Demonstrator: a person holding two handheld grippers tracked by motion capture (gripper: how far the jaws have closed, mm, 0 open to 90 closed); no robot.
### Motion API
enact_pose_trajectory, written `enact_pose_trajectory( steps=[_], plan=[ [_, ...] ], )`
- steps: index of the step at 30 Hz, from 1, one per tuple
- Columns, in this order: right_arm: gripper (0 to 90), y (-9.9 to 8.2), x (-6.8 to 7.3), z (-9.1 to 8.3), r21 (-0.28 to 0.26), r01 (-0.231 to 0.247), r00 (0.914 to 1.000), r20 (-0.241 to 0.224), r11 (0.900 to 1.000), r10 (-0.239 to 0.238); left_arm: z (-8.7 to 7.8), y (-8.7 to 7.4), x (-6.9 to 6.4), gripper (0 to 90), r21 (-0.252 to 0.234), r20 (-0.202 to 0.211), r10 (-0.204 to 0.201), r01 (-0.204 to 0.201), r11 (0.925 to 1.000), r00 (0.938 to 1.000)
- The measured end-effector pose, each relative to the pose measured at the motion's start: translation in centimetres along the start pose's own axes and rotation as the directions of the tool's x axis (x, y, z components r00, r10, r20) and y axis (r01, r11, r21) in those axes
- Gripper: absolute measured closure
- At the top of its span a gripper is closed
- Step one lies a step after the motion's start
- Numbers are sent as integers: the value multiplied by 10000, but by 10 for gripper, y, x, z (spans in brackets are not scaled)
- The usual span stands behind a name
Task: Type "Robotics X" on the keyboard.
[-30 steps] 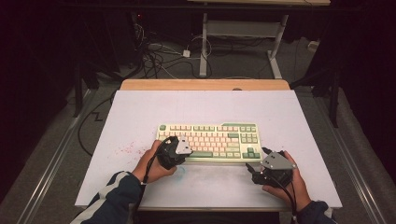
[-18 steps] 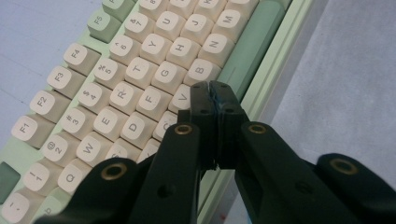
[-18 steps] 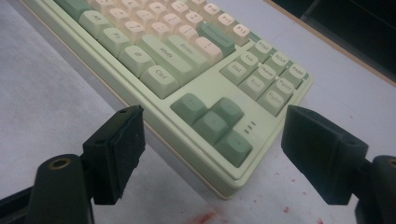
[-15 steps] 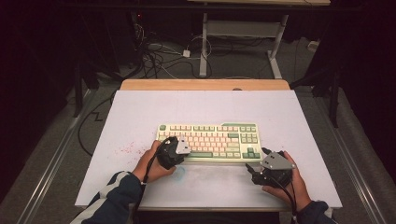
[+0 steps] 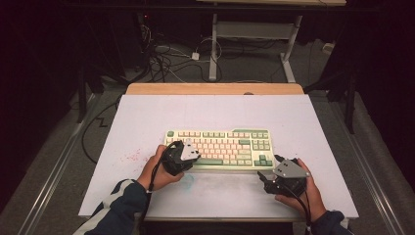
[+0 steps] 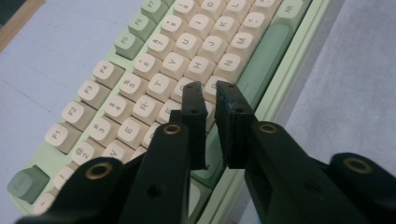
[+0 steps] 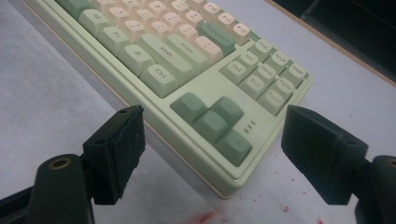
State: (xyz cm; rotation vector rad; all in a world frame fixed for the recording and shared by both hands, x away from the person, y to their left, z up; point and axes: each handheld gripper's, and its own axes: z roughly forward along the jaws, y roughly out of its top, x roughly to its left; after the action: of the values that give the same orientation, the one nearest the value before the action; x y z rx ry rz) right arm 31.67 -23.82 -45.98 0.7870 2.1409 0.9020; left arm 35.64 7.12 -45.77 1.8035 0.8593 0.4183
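A pale green keyboard [image 5: 220, 147] with cream and green keys lies in the middle of the white table cover. My left gripper [image 5: 186, 157] hovers over its near left part. In the left gripper view its jaws stand almost together above the lower letter rows and the space bar [image 6: 261, 60]. My left gripper [image 6: 211, 116] holds nothing. My right gripper [image 5: 264, 182] rests near the front edge, just off the keyboard's near right corner. In the right gripper view my right gripper [image 7: 219, 140] is wide open, with the arrow keys [image 7: 212, 123] and that corner framed between its jaws, untouched.
The white cover [image 5: 147, 117] reaches a wooden strip [image 5: 215, 89] at the far edge. Red specks [image 5: 132, 157] mark it left of the keyboard, and a faint bluish smear [image 5: 188, 180] lies near the front. Cables [image 5: 161, 61] and desk legs stand on the dark floor beyond.
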Motion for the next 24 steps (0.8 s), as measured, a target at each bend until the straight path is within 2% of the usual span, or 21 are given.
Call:
enact_pose_trajectory(
  steps=[6,11,16,18,22,24],
  plan=[
    [226,0,0,0,1,2,10000,10,10000,-2,-4,4,-2,570,-944,22,4,-2,9955,10000],
    [226,0,-1,0,-2,2,10000,14,10000,-2,-5,2,-4,407,-1074,44,64,-59,9942,10000],
    [226,0,-1,-1,-28,-1,10000,23,10000,1,-2,-1,-3,260,-1086,-312,52,-85,9940,9995],
    [226,0,-1,-1,-41,-2,10000,20,10000,2,-2,-2,-2,207,-1011,-321,107,-139,9948,9994],
    [225,0,-2,-1,-41,-2,10000,33,10000,2,-2,-3,0,185,-1147,-619,176,-246,9931,9979],
    [225,0,-2,-1,-46,18,10000,30,10000,-18,-4,-3,1,175,-1178,-635,147,-222,9928,9979]
  ],
)
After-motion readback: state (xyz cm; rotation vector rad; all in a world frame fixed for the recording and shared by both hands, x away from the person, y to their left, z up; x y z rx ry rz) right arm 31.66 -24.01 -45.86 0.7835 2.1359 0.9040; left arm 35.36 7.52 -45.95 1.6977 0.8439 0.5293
